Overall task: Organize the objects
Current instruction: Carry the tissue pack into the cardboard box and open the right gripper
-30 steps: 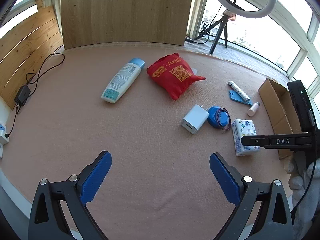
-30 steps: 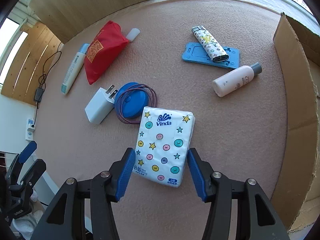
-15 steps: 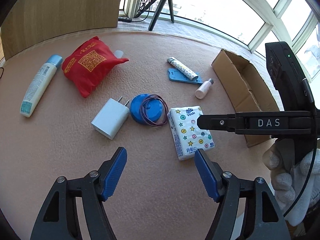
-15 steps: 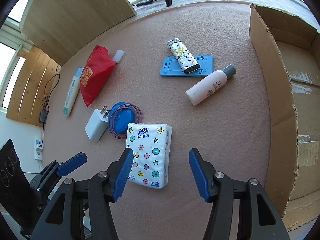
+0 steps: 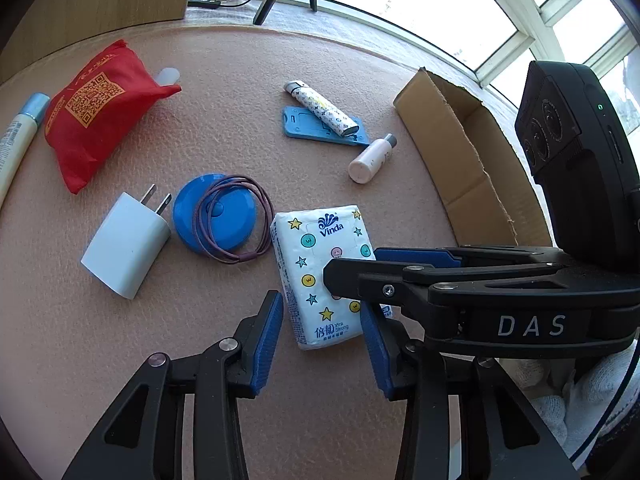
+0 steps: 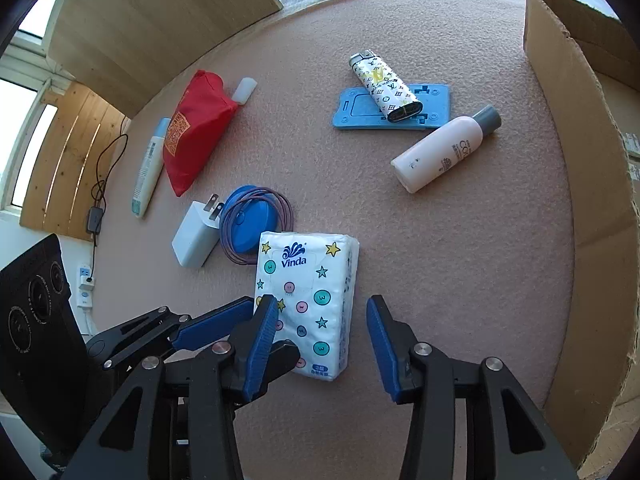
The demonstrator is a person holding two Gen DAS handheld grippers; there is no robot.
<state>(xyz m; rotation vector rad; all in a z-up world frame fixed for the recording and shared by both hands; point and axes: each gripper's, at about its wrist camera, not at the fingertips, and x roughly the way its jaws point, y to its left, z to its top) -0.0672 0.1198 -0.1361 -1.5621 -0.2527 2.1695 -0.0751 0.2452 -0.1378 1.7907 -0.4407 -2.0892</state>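
The table [image 6: 460, 280], covered in a pinkish felt-like cloth, carries everything; an open cardboard box [image 6: 580, 200] stands along its right edge and looks like the likely destination.

The red pouch [image 5: 96, 120] lies toward the far left corner, soft and limp, and would probably sag if pinched at one end. Beside it, nearer the left edge, lies a long lotion tube [image 6: 147, 168].

The tissue pack [image 6: 308, 304] lies flat near the near edge of the table, just beside the blue round case [image 5: 214, 212], which has a purple hair band [image 5: 256, 216] looped over it, and the white charger [image 5: 126, 244]. The pack should be light, soft and squashy in a slick plastic wrap. A hold across its short width at mid-length, firm enough to dent it a little, ought to keep it from sliding or drooping.

Both tools are at the pack. The left tool [image 5: 320, 340] has its blue pads apart, one on each long side of the pack's near end, not visibly pressing it. The right tool [image 6: 320, 344] is also apart, straddling the same end; its left pad lies over the pack's edge and its right pad stands clear. The two tools cross closely and could knock together.

Farther off, toward the box, lie the small pink bottle [image 6: 444, 152], rigid and likely to roll, and the patterned lighter [image 6: 386, 86] resting on a blue phone case [image 6: 352, 114].
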